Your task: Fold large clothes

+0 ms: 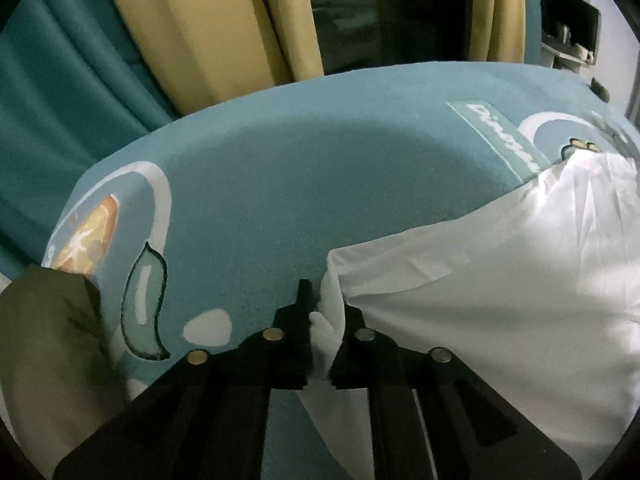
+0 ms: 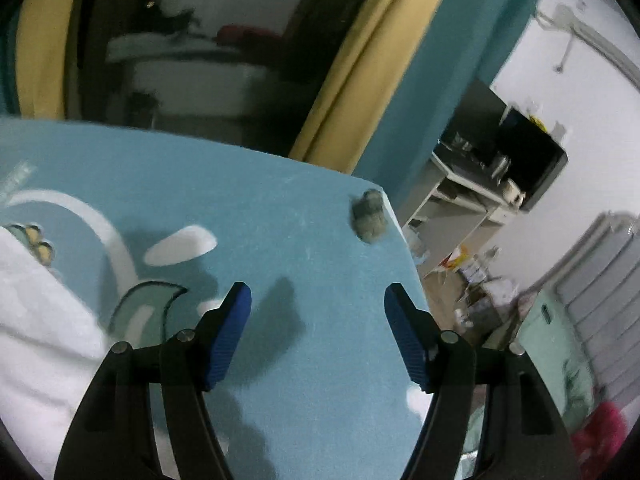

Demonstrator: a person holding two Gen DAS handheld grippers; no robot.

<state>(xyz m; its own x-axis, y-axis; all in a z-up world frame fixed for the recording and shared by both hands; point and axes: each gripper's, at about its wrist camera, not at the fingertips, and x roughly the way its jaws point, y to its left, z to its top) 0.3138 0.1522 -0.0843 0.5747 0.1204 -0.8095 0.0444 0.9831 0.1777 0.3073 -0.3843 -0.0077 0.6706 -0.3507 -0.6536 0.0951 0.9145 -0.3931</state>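
A large white garment (image 1: 500,292) lies on a teal printed blanket (image 1: 304,184), filling the right half of the left wrist view. My left gripper (image 1: 322,320) is shut on the garment's near left edge, with white cloth bunched between its black fingers. In the right wrist view the same white garment (image 2: 36,320) shows at the far left. My right gripper (image 2: 318,304) is open and empty, its blue pads (image 2: 228,336) wide apart above bare blanket (image 2: 304,240), to the right of the garment.
An olive-green cloth (image 1: 52,344) lies at the blanket's left edge. A small grey lump (image 2: 369,216) sits near the blanket's far right corner. Yellow and teal curtains (image 1: 192,28) hang behind. Shelves and clutter (image 2: 472,216) stand past the right edge.
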